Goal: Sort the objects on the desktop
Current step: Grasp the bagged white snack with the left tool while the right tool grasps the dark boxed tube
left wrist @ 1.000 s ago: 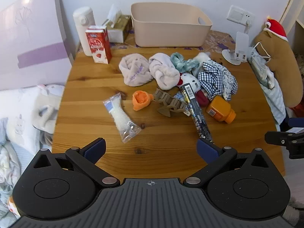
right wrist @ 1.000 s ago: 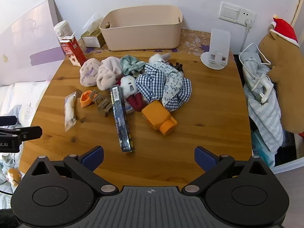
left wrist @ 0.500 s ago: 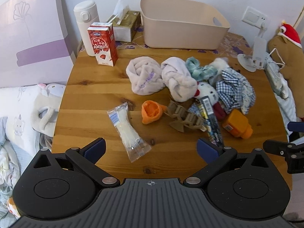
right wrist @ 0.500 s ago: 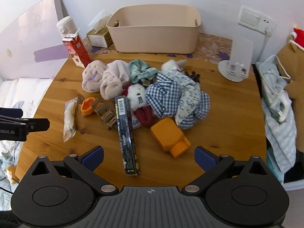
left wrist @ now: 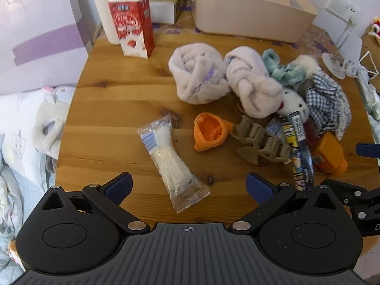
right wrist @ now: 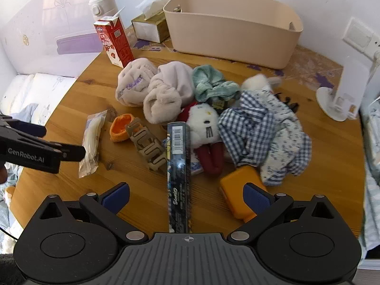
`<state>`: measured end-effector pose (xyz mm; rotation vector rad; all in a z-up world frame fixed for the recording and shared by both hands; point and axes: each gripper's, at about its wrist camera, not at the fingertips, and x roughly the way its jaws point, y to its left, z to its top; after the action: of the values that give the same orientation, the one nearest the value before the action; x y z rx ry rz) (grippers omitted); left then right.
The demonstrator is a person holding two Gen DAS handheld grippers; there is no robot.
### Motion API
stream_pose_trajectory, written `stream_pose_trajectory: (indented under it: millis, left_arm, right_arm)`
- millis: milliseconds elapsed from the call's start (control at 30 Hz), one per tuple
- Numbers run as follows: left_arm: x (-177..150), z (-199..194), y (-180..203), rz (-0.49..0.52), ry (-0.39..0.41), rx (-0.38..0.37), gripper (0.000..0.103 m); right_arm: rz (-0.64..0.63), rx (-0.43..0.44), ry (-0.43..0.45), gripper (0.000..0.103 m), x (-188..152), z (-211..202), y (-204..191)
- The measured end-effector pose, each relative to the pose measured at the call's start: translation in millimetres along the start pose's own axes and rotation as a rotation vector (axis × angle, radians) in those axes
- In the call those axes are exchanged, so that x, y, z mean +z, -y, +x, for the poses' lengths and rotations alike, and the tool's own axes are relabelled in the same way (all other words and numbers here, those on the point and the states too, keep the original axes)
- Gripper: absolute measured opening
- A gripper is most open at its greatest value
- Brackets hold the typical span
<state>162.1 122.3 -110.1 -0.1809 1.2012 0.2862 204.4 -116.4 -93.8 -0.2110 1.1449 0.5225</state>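
Item: unsorted clutter on round wooden surface [left wrist: 114, 128]. Left gripper [left wrist: 188, 185], jaws open, above clear plastic sachet [left wrist: 172, 163]; right gripper [right wrist: 186, 196], jaws open, above long dark box [right wrist: 178, 166]. Step: approach. Next: lower, grip, carry to beige plastic bin [right wrist: 235, 35].

A: What do you look like?
B: My left gripper [left wrist: 188, 185] and right gripper [right wrist: 186, 196]: matte black, twin round discs, ribbed grey centre plate with a crosshair mark.
A: Fingers?
B: Blue pads [left wrist: 118, 185], silver pivot screws. White "GenRobot.AI" lettering on my left's side.
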Motion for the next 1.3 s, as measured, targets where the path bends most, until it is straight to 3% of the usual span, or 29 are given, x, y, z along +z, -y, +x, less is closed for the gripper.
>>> stream_pose_trajectory:
  millis: [500, 633, 700, 800, 833, 967, 1033, 1133, 1300]
  left_arm:
    - [2.2, 59.2, -10.8, -0.006, -0.081, 0.054, 0.103]
    - [2.1, 67.3, -14.6, -0.054, -0.091, 0.023, 0.102]
    - [2.8, 69.7, -14.9, -0.07, -0.091, 0.01, 0.097]
    - [4.5, 75.8, -13.2, -0.08, -0.124, -0.002, 0.066]
    - [4.7, 77.7, -12.0, -0.079, -0.133, 0.001, 0.063]
    - [4.8, 76.5, -6.4, -0.06, -0.107, 0.034, 0.052]
    - [5.2, 75.0, -7.0, -0.064, -0.093, 0.051, 0.037]
    - [6.2, 74.5, -9.9, -0.084, -0.095, 0.037, 0.036]
    - [6.3, 69.9, -6.2, -0.078, -0.075, 0.059, 0.028]
  right_arm:
    - [-0.034, 0.026, -0.075, 0.103, 2.8, 54.1, -5.5]
    - [-0.085, -0.003, -0.048, 0.102, 2.3, 61.1, -9.2]
    - [-0.105, -0.009, -0.04, 0.097, 2.6, 61.8, -10.8]
    - [-0.121, -0.019, -0.047, 0.086, 5.6, 65.3, -13.3]
    - [-0.127, -0.028, -0.053, 0.085, 5.9, 66.8, -14.4]
    - [-0.14, -0.051, -0.047, 0.062, 7.1, 67.8, -14.9]
    - [-0.14, -0.055, -0.044, 0.048, 7.1, 66.4, -12.1]
    - [-0.129, -0.034, -0.045, 0.025, 6.8, 65.2, -5.9]
    - [-0.111, -0.003, -0.036, 0.022, 3.6, 57.9, -2.1]
